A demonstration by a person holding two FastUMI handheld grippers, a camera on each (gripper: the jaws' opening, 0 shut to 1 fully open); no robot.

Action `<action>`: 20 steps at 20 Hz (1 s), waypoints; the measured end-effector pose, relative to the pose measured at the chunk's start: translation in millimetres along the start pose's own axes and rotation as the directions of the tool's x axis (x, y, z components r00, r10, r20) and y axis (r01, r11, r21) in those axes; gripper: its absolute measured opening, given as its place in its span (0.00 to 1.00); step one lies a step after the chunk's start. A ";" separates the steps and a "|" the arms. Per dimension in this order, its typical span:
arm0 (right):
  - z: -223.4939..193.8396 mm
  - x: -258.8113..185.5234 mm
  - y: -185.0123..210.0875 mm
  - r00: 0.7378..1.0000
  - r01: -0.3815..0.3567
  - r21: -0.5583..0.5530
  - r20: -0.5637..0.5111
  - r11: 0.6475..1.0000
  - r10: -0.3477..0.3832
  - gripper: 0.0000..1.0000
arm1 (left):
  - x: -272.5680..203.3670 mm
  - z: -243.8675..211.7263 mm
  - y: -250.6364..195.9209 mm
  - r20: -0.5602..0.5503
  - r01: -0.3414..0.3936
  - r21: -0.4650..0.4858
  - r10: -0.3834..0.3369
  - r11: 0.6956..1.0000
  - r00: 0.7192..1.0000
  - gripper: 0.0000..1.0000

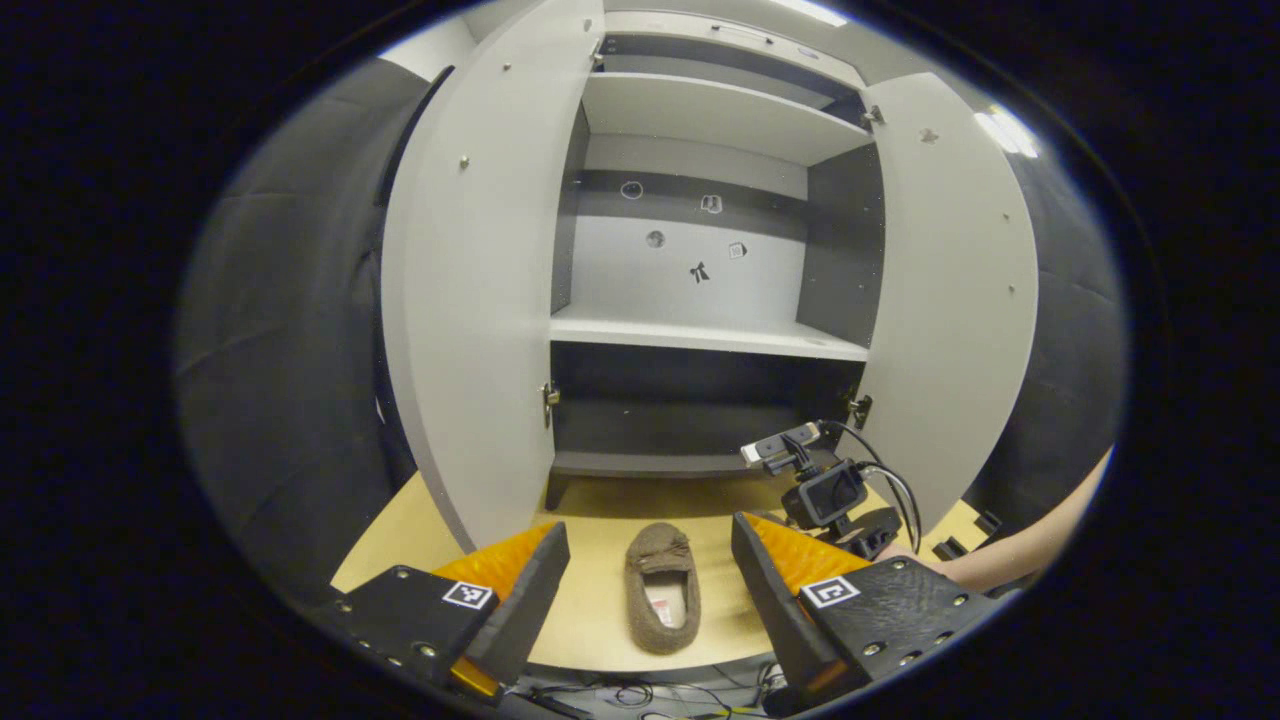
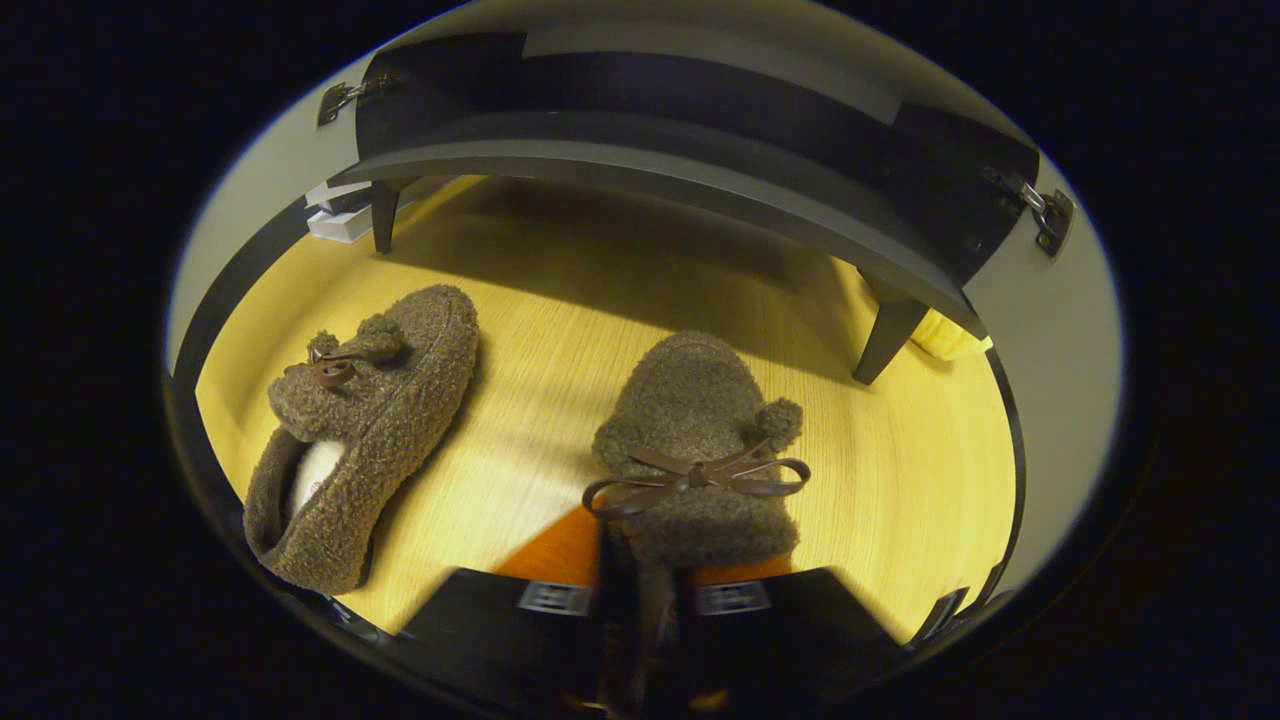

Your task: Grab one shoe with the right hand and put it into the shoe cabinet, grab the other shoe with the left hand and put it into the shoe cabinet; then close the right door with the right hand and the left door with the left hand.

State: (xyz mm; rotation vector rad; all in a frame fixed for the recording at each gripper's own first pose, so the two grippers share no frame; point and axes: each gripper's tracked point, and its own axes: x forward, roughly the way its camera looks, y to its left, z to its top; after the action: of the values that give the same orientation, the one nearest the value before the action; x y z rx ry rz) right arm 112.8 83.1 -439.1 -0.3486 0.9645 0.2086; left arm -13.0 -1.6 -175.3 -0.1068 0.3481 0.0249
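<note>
There are 2 brown fuzzy slippers on the surface [image 2: 520, 300]: 1 slipper [image 2: 365, 435] to the left and 1 slipper [image 2: 700, 450] in the middle. The cabinet [image 1: 700, 340] has 2 open doors and 3 visible shelves. 2 grippers appear: left gripper [image 1: 650, 580] and right gripper [image 1: 830, 495].

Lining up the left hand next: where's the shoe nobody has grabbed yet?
In the left gripper view the loose shoe lies on the wooden floor before the open cabinet, ahead between the left gripper fingers, untouched.

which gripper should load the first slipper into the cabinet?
Right. The right gripper is already shut on one brown slipper, just below the cabinet's bottom shelf. The left gripper sits open, well back from the other slipper.
</note>
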 end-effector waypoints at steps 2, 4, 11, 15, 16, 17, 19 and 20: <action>-1.9 -12.4 3.5 1.000 -0.029 0.003 -0.010 1.000 0.030 0.12 | -1.4 5.8 0.2 0.011 0.002 0.027 -0.002 1.000 1.000 0.95; -7.1 -14.2 3.6 0.997 -0.081 0.021 -0.018 0.996 0.082 0.02 | -4.9 11.2 2.1 0.029 -0.001 0.049 0.000 0.999 1.000 0.95; -8.9 -67.3 -4.9 0.989 -0.145 0.154 0.044 0.977 0.140 0.02 | -18.9 -0.1 4.2 0.018 0.012 0.074 -0.013 0.997 1.000 0.95; -26.2 -116.0 0.0 0.983 -0.173 0.156 0.079 0.972 0.163 0.02 | -23.6 -3.5 -4.3 0.012 0.046 0.074 -0.047 0.996 0.999 0.95; -33.9 -128.6 4.7 0.980 -0.192 0.159 0.086 0.968 0.181 0.02 | -24.2 -2.1 -7.6 0.017 0.055 0.077 -0.057 0.995 0.998 0.95; -41.5 -140.2 6.9 0.978 -0.200 0.161 0.090 0.966 0.188 0.02 | -23.7 0.0 -10.7 0.023 0.064 0.082 -0.066 0.995 0.998 0.95; -54.2 -158.4 10.4 0.977 -0.207 0.167 0.094 0.964 0.194 0.02 | -23.0 5.1 -16.1 0.035 0.079 0.093 -0.082 0.993 0.996 0.95; -57.5 -168.7 9.6 0.976 -0.208 0.177 0.096 0.962 0.193 0.02 | -23.4 6.9 -18.5 0.041 0.086 0.096 -0.091 0.992 0.995 0.95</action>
State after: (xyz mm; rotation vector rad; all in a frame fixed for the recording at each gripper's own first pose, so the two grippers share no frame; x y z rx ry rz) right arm -28.1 66.9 -330.8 -0.0699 0.9339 0.3121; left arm -31.9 -19.4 -159.1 -0.0280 0.2989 -0.0768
